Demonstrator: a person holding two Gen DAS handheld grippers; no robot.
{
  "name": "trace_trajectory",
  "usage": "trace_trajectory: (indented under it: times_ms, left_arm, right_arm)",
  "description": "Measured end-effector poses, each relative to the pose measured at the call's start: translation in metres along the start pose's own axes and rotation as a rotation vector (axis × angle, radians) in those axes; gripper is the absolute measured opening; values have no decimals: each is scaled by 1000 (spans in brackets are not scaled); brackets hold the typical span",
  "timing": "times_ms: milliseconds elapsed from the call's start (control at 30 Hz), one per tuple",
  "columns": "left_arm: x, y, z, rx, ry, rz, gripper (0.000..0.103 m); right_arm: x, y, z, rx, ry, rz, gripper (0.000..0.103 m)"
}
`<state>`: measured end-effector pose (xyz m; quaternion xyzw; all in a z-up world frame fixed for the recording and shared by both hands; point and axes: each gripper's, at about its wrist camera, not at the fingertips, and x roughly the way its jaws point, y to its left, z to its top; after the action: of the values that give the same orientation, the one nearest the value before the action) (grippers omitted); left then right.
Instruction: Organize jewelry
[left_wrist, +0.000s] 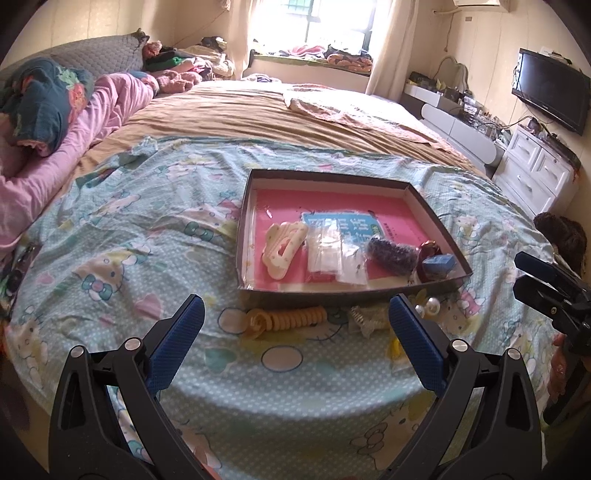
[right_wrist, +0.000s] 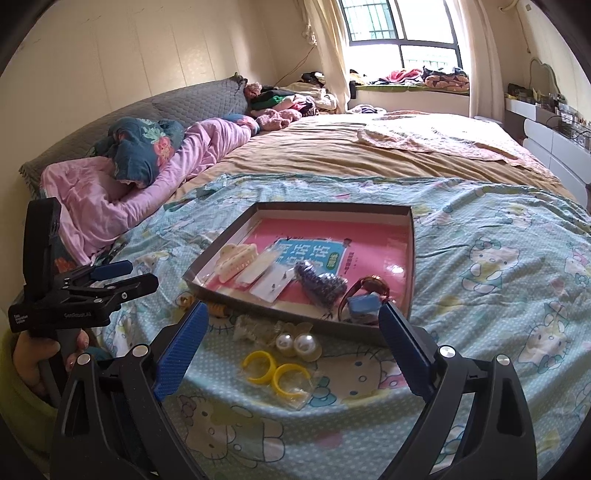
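Box (right_wrist: 410, 258) on bed, part-filled | pearl earrings (right_wrist: 297, 345), yellow rings (right_wrist: 275, 373) wait just before it | both grippers' fingers apart, empty, likely ready to collect.

- A large bed (left_wrist: 229, 110) is being covered near its front by a pale blue cartoon-print sheet (left_wrist: 147, 236).
- A tan blanket (right_wrist: 332, 147) is being spread across the middle of the bed.
- A pink quilt (right_wrist: 110, 199) is being left bunched along the left side, with a dark floral cover (right_wrist: 144, 147) lying on top of it.
- Clothes (right_wrist: 288, 99) are being kept piled at the far corner by the grey headboard (right_wrist: 199, 103).
- Daylight is being let in through a curtained window (right_wrist: 402, 33).
- A flat television (left_wrist: 550, 92) is being held on the right wall above a white drawer cabinet (left_wrist: 535, 173).
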<state>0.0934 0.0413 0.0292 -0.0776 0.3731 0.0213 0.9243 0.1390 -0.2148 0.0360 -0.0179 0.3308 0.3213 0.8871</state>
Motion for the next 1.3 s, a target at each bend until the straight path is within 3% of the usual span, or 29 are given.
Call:
trace_trajectory:
  times_ms: [667,1133,1300]
  left_arm:
    - [14,-1,-26,5,101,15,93]
    - [43,22,-31,-109,179,23,93]
    - [51,22,-29,-112,186,19,93]
  right_arm:
    - [19,19,-30,-25,117,39,92]
    - [50,8,-41,32,166,8,92]
    - [68,2,-39,39,188,-1,79]
